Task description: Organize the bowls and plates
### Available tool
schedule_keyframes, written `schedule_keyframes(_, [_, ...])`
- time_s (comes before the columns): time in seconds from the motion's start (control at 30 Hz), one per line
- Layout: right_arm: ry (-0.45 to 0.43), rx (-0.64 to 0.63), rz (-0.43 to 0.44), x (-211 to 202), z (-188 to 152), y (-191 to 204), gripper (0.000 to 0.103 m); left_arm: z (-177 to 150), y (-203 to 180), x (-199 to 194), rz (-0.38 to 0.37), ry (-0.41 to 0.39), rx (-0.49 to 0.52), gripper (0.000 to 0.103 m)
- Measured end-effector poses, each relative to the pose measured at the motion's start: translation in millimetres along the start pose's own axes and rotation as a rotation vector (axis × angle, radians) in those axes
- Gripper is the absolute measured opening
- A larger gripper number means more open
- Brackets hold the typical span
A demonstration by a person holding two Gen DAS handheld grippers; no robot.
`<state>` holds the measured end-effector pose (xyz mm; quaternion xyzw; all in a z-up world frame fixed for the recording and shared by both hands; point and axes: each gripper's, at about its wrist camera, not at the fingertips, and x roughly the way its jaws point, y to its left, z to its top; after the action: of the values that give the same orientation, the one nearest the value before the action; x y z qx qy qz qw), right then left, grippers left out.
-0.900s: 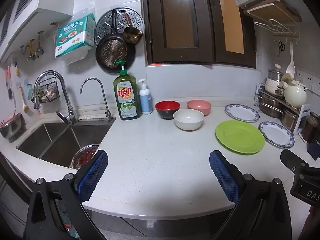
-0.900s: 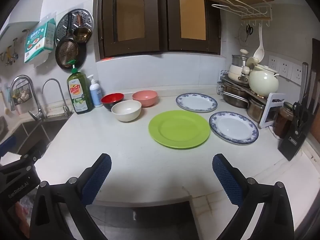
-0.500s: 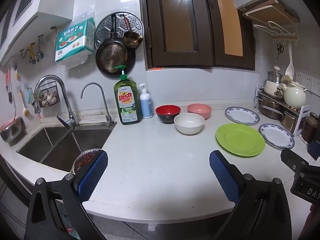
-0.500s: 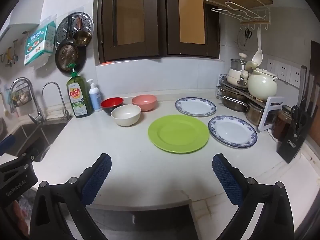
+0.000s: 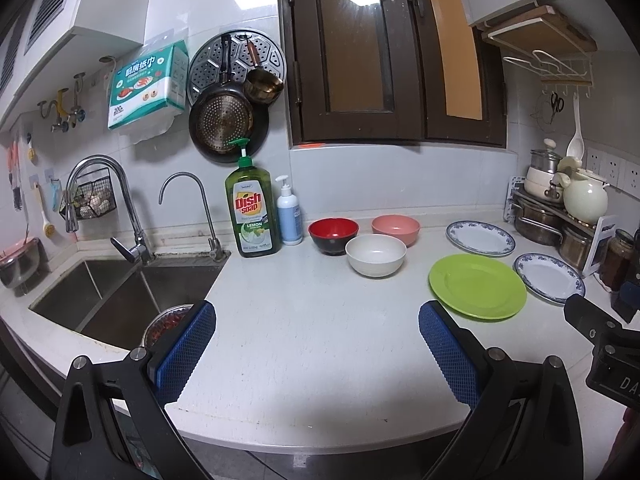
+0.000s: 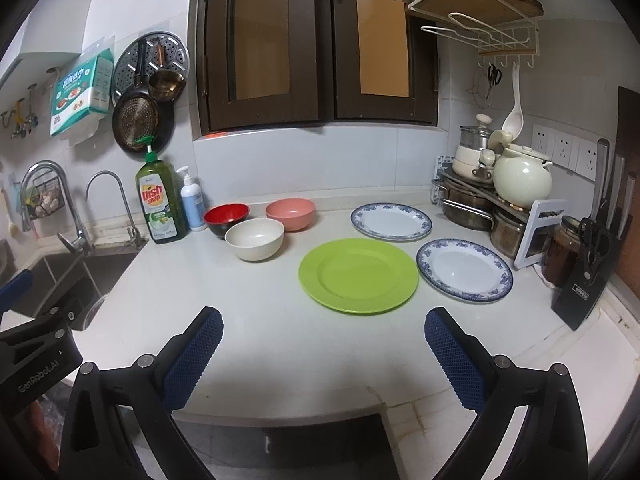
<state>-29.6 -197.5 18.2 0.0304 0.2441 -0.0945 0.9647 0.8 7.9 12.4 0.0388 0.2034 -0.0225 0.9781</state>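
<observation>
Both grippers, left (image 5: 316,350) and right (image 6: 323,354), had edged lower toward the counter's (image 6: 280,320) front edge; I held them wide open, empty. Bowls (image 6: 254,239) and plates (image 6: 359,275) sat untouched toward the back edge.

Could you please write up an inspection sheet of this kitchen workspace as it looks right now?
Surface: white countertop, sink at its left end.
Job's things: red bowl, pink bowl and white bowl clustered, all upright; green plate lying flat; two blue-rimmed plates beside it. Nothing stacked.
Clutter: dish soap bottle, pump bottle, pot rack, knife block.
Grippers: left gripper and right gripper both open, empty, at the counter's near edge.
Cables: nothing seen.
Surroundings: dark window frame, pans hanging on the wall, wall sockets.
</observation>
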Motion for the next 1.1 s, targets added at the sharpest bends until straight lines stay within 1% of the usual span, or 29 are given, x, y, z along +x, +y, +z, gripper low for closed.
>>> schedule_keyframes(0.33, [-0.005, 0.007, -0.003, -2.2, 1.7, -0.6, 0.102, 3.7, 0.3, -0.1, -0.008, -0.007, 0.008, 0.103])
schedule_keyframes(0.77, [-0.027, 0.0, -0.003, -9.1, 6.3, -0.7, 0.102, 6.7, 0.7, -7.1, -0.003, -0.037, 0.011, 0.103])
schedule_keyframes(1.1, [-0.033, 0.001, -0.003, -11.6, 7.2, -0.5, 0.102, 7.1, 0.8, -9.3, -0.008, -0.034, 0.01, 0.103])
